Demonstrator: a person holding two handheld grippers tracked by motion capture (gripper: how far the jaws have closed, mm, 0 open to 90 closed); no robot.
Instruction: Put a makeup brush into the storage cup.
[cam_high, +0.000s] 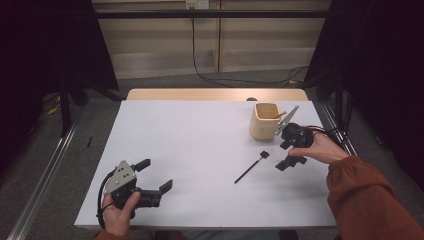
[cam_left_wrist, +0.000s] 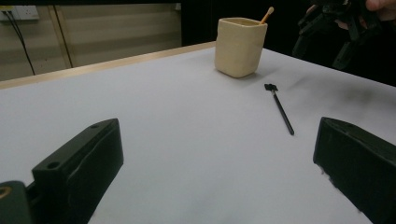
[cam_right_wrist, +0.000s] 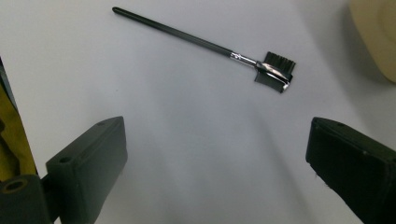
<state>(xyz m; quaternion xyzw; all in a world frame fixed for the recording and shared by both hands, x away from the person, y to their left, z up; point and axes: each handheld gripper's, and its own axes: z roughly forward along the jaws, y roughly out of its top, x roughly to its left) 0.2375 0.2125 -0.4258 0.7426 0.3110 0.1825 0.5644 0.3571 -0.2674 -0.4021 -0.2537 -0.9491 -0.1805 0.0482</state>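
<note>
Rust-orange sleeve (cam_high: 370, 195) — black tools, grey plate (cam_high: 121, 176)

The high view looks forward and down over the whole white table (cam_high: 200, 150). The left gripper view sits low at the near edge, facing across toward the cup (cam_left_wrist: 239, 45). The right gripper view looks steeply down, close. All 3 share the brush (cam_right_wrist: 205, 44).

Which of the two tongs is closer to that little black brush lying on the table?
The right. The right tongs hover open just beside the brush's head, next to the beige cup. The left tongs sit open far across the table, near its front left corner.
</note>
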